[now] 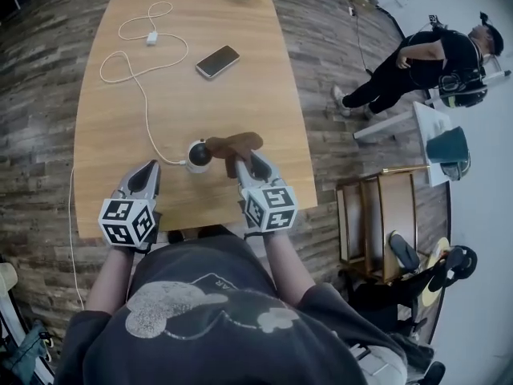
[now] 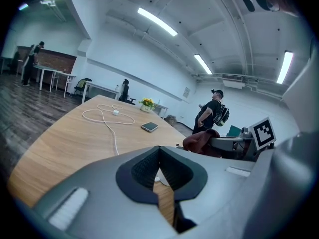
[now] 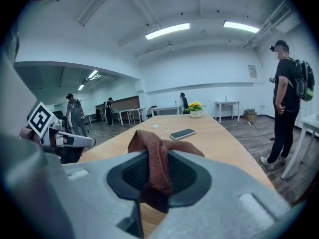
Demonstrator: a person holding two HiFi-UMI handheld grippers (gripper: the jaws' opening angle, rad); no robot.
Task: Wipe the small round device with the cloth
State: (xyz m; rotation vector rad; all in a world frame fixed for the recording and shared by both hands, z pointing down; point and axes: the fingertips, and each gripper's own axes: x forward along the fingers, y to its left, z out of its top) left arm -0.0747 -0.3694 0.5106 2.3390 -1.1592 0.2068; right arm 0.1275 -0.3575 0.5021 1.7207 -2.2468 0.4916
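1. Device (image 1: 198,154): a small round unit with a dark front, standing on the tabletop (image 1: 240,95) near the edge closest to the person. It is the landmark for all places below.
2. Cloth (image 1: 234,144): a brown rag bunched just right of the device. Its left end reaches the device's right side, though whether it presses on it or only overhangs cannot be told from the head view.
3. Right gripper (image 1: 244,167): just right of the device and slightly nearer the person. Its jaws are clamped on the cloth's near end, and a fold of it runs up between the pads (plain in the right gripper view).
4. Left gripper (image 1: 150,169): left of the device and nearer the person, apart from it. Its jaws are closed tip to tip with nothing held.
5. Governing relation: the device lies leftward and a little forward of the right jaws, with the cloth already between the two. The right gripper is the nearer one, so a short leftward sweep would likely carry the cloth across the device.
6. Cable (image 1: 144,95): white, leaving the device's left side and looping away from the person. A phone (image 1: 217,61) lies well beyond the device.
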